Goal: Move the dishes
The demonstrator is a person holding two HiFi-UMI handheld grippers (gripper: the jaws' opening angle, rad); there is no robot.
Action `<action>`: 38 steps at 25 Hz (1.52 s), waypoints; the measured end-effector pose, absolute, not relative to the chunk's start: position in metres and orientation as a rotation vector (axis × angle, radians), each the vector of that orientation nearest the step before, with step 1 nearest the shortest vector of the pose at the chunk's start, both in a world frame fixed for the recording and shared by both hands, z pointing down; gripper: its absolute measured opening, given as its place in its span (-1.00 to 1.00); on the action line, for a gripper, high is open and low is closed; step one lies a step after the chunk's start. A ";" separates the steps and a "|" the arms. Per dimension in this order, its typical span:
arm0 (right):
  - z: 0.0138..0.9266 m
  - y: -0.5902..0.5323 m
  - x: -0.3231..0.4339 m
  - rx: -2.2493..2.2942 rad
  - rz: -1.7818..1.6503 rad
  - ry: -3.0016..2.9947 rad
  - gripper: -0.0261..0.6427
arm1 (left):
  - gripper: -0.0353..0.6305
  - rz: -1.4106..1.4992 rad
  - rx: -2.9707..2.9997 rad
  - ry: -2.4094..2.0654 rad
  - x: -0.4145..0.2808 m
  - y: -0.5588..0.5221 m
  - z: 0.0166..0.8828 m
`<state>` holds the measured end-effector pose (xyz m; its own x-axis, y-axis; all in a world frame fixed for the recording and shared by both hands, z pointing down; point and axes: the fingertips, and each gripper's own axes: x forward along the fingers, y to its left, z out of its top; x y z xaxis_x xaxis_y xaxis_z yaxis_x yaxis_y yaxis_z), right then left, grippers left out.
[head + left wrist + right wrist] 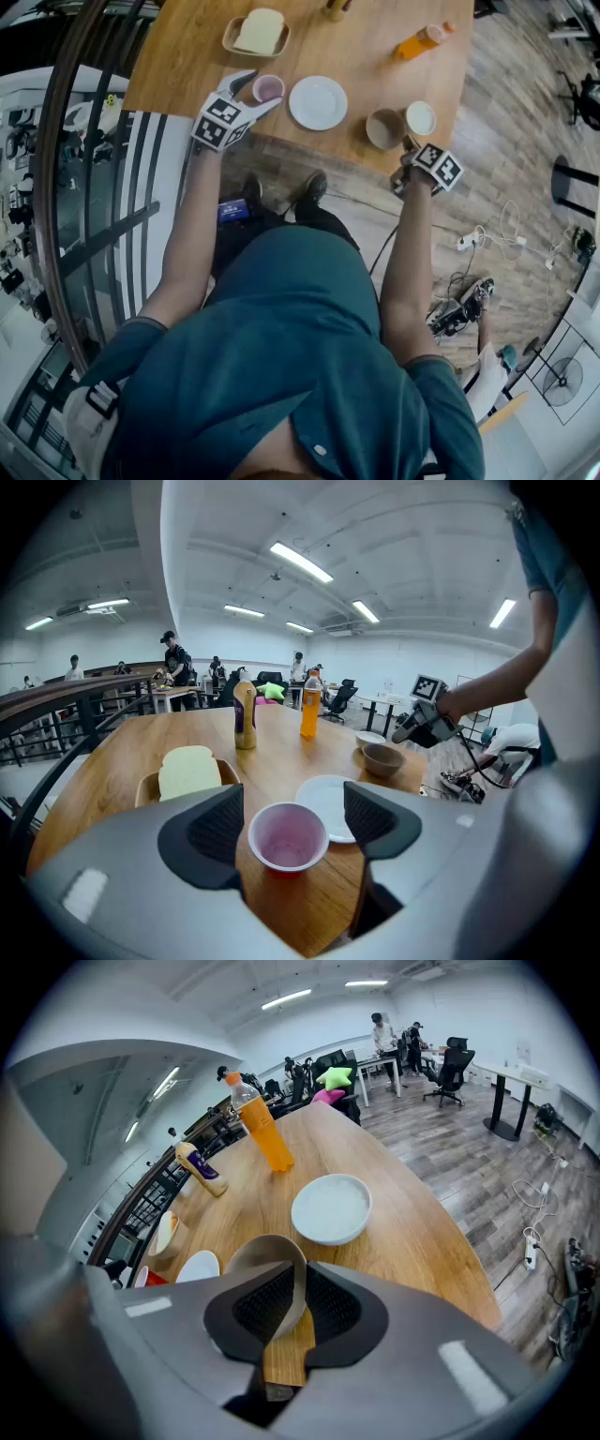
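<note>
A small pink cup (288,836) stands on the wooden table (187,56) between the jaws of my left gripper (292,817). The jaws are spread wide, with a gap on each side of the cup. In the head view this gripper (255,94) reaches the cup (268,88) from the table's near left edge. My right gripper (298,1302) is shut on the near rim of a brown bowl (267,1260), which tilts up between the pads. The head view shows it (407,145) at the bowl (384,128) by the near right edge.
A white plate (318,102) lies between cup and bowl. A small white bowl (331,1208) sits just beyond the brown one. Farther back stand an orange bottle (267,1133), a brown squeeze bottle (245,716) and a tray with bread (187,772). A railing (84,187) runs along the left.
</note>
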<state>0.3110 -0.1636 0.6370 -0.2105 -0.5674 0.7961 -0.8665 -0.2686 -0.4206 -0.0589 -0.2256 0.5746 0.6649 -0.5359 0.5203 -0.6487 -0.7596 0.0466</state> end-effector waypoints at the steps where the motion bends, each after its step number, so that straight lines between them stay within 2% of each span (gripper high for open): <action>1: 0.635 -0.165 0.311 1.766 1.461 -1.692 -0.85 | 0.11 0.711 2.657 -0.964 -0.060 -0.226 0.572; 9: 0.601 -0.176 0.315 1.832 1.358 -1.741 -0.85 | 0.09 0.637 2.669 -1.012 -0.071 -0.225 0.544; 19: 0.521 -0.212 0.283 1.858 1.198 -2.023 -0.85 | -0.08 0.399 2.659 -1.049 -0.082 -0.228 0.500; 29: 0.404 -0.235 0.178 1.558 0.910 -2.570 -0.86 | -0.50 0.072 2.625 -0.991 -0.087 -0.227 0.442; 31: 0.383 -0.230 0.157 1.481 0.821 -2.665 -0.87 | -0.61 0.025 2.633 -0.974 -0.087 -0.222 0.431; 34: 0.354 -0.222 0.125 1.351 0.639 -2.787 -0.89 | -0.90 -0.083 2.636 -0.937 -0.090 -0.217 0.410; 38: 0.334 -0.219 0.102 1.284 0.518 -2.827 -0.89 | -0.90 -0.163 2.654 -0.891 -0.091 -0.215 0.388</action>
